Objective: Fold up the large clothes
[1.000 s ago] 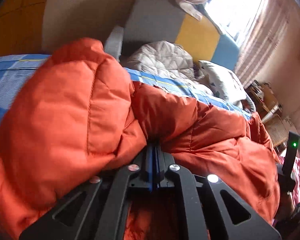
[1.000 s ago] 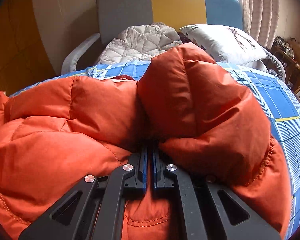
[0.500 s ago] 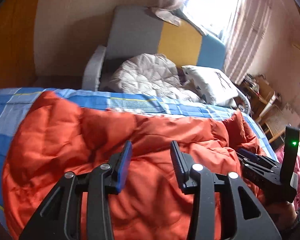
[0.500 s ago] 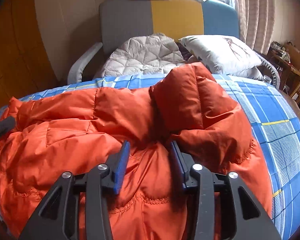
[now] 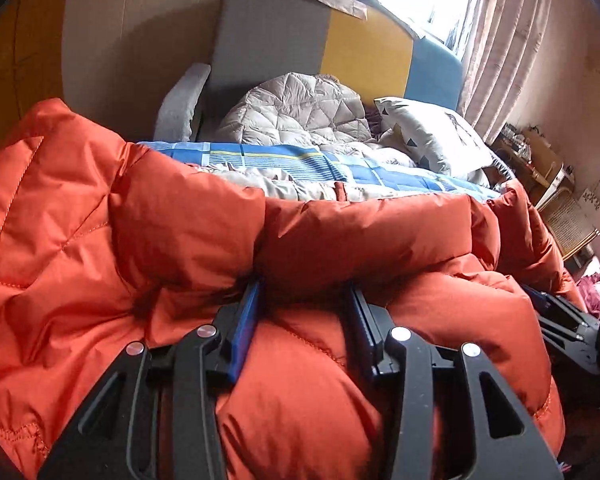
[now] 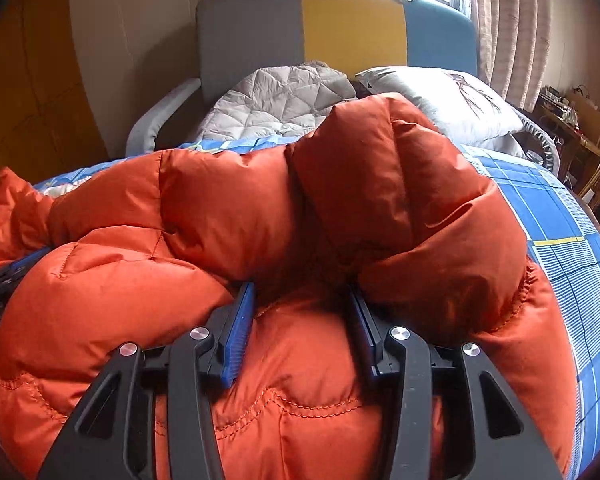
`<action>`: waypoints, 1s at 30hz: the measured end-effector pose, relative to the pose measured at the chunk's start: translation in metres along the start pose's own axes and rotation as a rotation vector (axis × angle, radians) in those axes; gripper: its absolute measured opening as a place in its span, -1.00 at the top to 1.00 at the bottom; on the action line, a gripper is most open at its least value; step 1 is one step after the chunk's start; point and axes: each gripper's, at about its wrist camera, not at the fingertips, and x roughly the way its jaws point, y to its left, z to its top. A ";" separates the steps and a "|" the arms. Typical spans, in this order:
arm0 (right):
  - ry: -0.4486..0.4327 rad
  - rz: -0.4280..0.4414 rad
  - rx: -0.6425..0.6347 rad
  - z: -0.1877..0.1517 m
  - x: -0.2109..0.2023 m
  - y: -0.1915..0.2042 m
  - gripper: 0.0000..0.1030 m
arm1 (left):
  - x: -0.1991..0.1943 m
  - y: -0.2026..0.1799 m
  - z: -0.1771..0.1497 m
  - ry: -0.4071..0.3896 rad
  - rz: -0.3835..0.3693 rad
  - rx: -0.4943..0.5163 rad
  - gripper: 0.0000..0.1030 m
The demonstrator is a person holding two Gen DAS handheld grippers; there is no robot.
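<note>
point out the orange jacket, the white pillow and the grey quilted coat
orange jacket (image 6: 300, 360): right wrist view, on the hem panel between the fingers
white pillow (image 6: 440, 100): right wrist view, on its top face
grey quilted coat (image 5: 300, 112): left wrist view, on its quilted middle

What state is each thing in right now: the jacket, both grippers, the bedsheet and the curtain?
Orange puffer jacket: bunched on the bed, a fold lying over its lower part.
Left gripper: open, jaws just opened, jacket fabric bulging between them.
Right gripper: open, jaws just opened, fabric between them.
Blue plaid bedsheet: spread under the jacket.
Curtain: hanging beside the bright window.
</note>
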 end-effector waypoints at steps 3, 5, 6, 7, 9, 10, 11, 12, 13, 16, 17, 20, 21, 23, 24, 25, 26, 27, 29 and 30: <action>0.018 -0.009 -0.009 0.001 -0.002 0.001 0.12 | -0.007 -0.001 0.000 0.008 0.006 0.008 0.19; 0.036 0.001 -0.012 0.005 -0.007 0.002 0.04 | -0.020 0.000 -0.001 0.002 0.000 -0.001 0.05; 0.040 0.015 -0.008 0.007 -0.012 0.000 -0.04 | -0.030 0.002 -0.003 -0.013 0.006 -0.002 -0.01; 0.038 0.029 0.002 0.008 -0.019 -0.002 -0.15 | -0.040 0.005 -0.004 -0.026 0.007 -0.001 -0.02; 0.023 0.040 0.019 0.008 -0.033 -0.007 -0.25 | -0.055 0.014 -0.007 -0.041 0.023 -0.004 -0.02; 0.013 0.045 0.031 0.008 -0.043 -0.010 -0.30 | -0.065 0.020 -0.009 -0.055 0.030 -0.007 -0.02; 0.005 0.044 0.037 0.008 -0.049 -0.013 -0.32 | -0.073 0.027 -0.010 -0.058 0.029 -0.014 -0.02; -0.009 0.040 0.049 0.007 -0.058 -0.018 -0.36 | -0.081 0.035 -0.011 -0.066 0.040 -0.024 -0.02; -0.018 0.036 0.067 0.006 -0.066 -0.025 -0.38 | -0.090 0.043 -0.013 -0.080 0.052 -0.031 -0.02; -0.015 0.021 0.121 0.001 -0.077 -0.044 -0.38 | -0.106 0.064 -0.020 -0.092 0.095 -0.032 -0.01; -0.009 0.015 0.141 -0.003 -0.079 -0.052 -0.38 | -0.110 0.073 -0.022 -0.090 0.101 -0.041 -0.01; 0.001 0.006 0.181 -0.010 -0.084 -0.067 -0.38 | -0.120 0.091 -0.031 -0.091 0.123 -0.056 0.06; 0.005 0.005 0.197 -0.013 -0.085 -0.071 -0.38 | -0.121 0.095 -0.033 -0.088 0.125 -0.057 0.09; 0.007 0.000 0.223 -0.018 -0.085 -0.078 -0.38 | -0.127 0.100 -0.040 -0.096 0.135 -0.055 0.09; 0.009 0.003 0.243 -0.021 -0.086 -0.083 -0.38 | -0.128 0.101 -0.042 -0.097 0.134 -0.057 0.09; 0.012 0.007 0.264 -0.023 -0.086 -0.088 -0.38 | -0.130 0.103 -0.044 -0.097 0.141 -0.058 0.09; 0.017 0.005 0.276 -0.024 -0.085 -0.093 -0.42 | -0.131 0.104 -0.046 -0.097 0.146 -0.059 0.08; 0.025 -0.005 0.293 -0.026 -0.084 -0.098 -0.51 | -0.132 0.106 -0.049 -0.094 0.147 -0.063 0.07; 0.047 0.011 0.328 -0.033 -0.081 -0.108 -0.51 | -0.130 0.111 -0.052 -0.086 0.146 -0.074 0.05; 0.058 0.015 0.333 -0.035 -0.078 -0.111 -0.51 | -0.130 0.111 -0.054 -0.086 0.146 -0.075 0.05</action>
